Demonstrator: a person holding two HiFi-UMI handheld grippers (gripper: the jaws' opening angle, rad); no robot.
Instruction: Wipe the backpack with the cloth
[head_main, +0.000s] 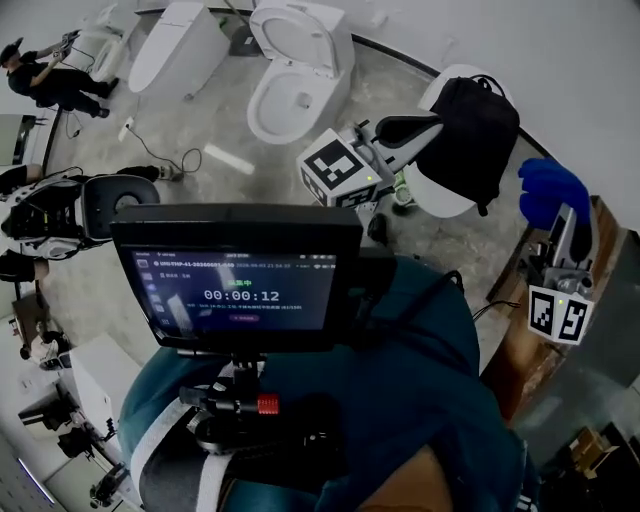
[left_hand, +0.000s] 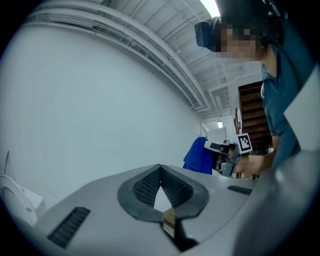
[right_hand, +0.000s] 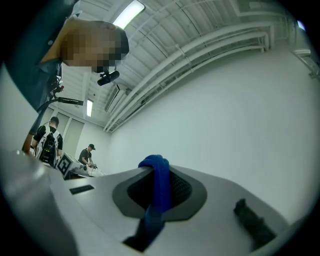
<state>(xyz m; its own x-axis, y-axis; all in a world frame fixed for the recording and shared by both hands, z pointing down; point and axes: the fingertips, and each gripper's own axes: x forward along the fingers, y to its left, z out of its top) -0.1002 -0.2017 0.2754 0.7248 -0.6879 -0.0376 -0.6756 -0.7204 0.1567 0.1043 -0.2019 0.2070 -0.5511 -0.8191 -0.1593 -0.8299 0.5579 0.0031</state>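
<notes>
- Cloth (right_hand: 160, 192), bright blue, sits clamped in the right gripper (right_hand: 157, 167); its jaws are closed on the fabric, which folds over their tips and runs back down between the pads.
- From the head view, the rest of that cloth bunches up just beyond the right gripper's tips, with the marker cube at its near end.
- Jaws of the left gripper (left_hand: 160, 169) are brought together at the tips with nothing between them; only a small bright wedge of wall shows behind the ribbed pads.
- A black backpack (head_main: 478, 135) stands just ahead of the left gripper's tips, close to them; whether they touch cannot be told.
- The backpack rests on a white rounded fixture (head_main: 440, 200) that lies directly below the left gripper's jaws.
- Seen from the right gripper, the backpack lies ahead and off to its left, apart from the cloth.
- An open toilet (head_main: 295, 85) stands on the floor to the left of the left gripper, beyond its marker cube.
- A chest-mounted screen (head_main: 238, 278), reading 00:00:12, sits behind and below the left gripper, nearer the person.
- A wooden stand (head_main: 520, 350) lies under the right gripper.
- Another person (head_main: 50, 80) crouches far off to the left gripper's left.
</notes>
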